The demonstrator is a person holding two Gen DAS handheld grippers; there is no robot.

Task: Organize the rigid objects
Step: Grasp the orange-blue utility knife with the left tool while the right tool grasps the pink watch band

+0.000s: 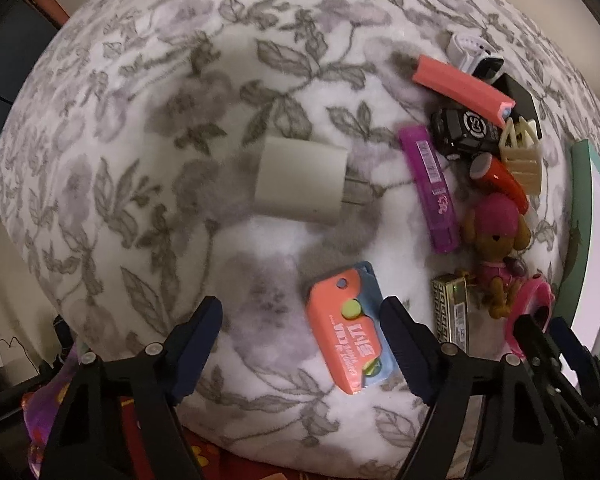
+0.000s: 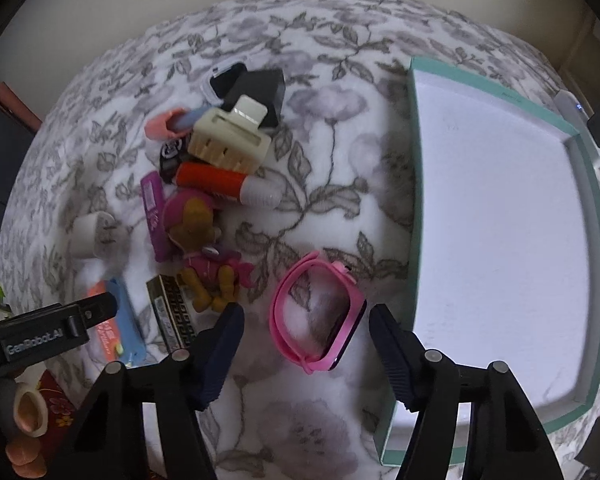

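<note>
the right gripper (image 2: 306,322) is straddling the pink watch (image 2: 318,314) low in its frame's centre, jaws partly open and not yet pressing it, the band's loop running from upper left to lower right between the fingers. the teal box (image 2: 414,240) is lying just right of it with its white floor bare. the left gripper (image 1: 302,334), jaws wide, is hovering with the orange-and-blue case (image 1: 348,326) beside its right finger, clutter crowding the upper right.

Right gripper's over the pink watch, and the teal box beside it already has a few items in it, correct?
Not quite. The right gripper is over the pink watch, but the teal box beside it holds nothing: the right wrist view shows only its bare white floor.
</note>
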